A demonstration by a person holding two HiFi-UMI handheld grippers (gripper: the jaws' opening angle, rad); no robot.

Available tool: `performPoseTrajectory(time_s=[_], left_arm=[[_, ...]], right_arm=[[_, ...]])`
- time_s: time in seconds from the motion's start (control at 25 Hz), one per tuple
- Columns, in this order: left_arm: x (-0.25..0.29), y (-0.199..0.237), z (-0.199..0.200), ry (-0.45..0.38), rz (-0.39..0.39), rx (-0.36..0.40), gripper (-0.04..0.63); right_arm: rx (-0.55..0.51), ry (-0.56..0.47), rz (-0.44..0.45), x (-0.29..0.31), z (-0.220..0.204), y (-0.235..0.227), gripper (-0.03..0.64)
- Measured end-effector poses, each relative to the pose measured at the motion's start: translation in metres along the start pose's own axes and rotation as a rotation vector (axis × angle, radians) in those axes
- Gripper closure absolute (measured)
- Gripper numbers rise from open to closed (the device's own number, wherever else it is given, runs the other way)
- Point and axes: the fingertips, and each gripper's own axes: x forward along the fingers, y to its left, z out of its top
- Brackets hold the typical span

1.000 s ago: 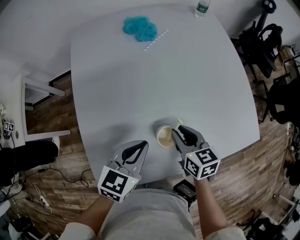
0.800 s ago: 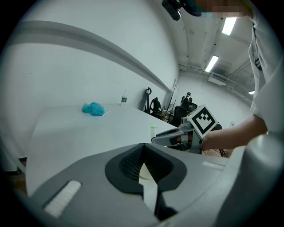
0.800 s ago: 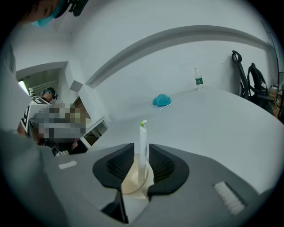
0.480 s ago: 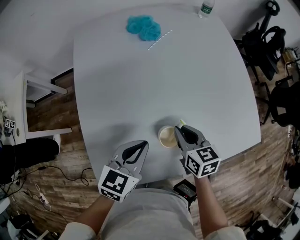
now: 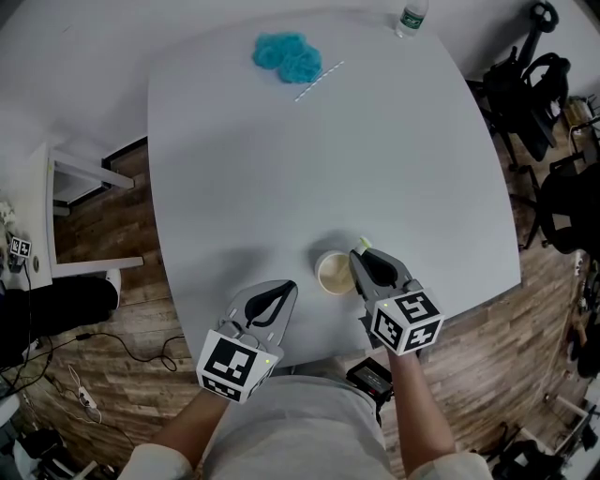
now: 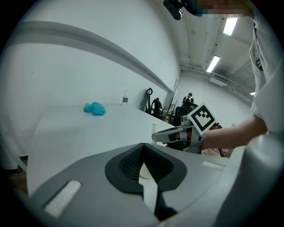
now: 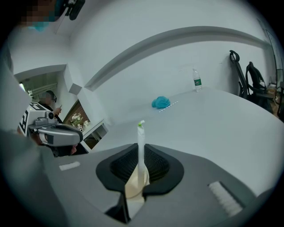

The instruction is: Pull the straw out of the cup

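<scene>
At the left, the left claw (image 5: 287, 286) is held low over the near edge of the white table (image 5: 281, 178). Its jaws are seen pressed together at the tips, with nothing gripped between them. Just right of it, a pale paper cup (image 5: 331, 275) is stood upright on the table, close to the near edge. A white straw (image 7: 140, 148) with a green tip is stood upright in the cup, so it has not yet been pulled out.

Directly right of the cup, the right claw (image 5: 357, 255) is reached in over the cup's rim. Its jaws are closing, and the straw is caught between them, with a pad touching it on either side above the cup.

Along the far side of the table, a blue fluffy bundle (image 5: 287, 54) is laid at the left. A second straw (image 5: 319, 82) is laid flat just beside it, and a small bottle (image 5: 412, 16) is stood at the far right edge.
</scene>
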Motion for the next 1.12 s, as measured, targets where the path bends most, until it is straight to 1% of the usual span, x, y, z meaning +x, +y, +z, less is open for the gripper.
performPoseTrajectory(time_s=[0.56, 1.12], left_arm=[[-0.008, -0.007, 0.007, -0.021, -0.009, 0.01, 0.575], [-0.028, -0.026, 0.017, -0.056, -0.02, 0.035, 0.575]], right_arm=[[-0.013, -0.043, -0.005, -0.014, 0.013, 0.011, 0.569], [-0.016, -0.127, -0.026, -0.046, 0.03, 0.023, 0.569]])
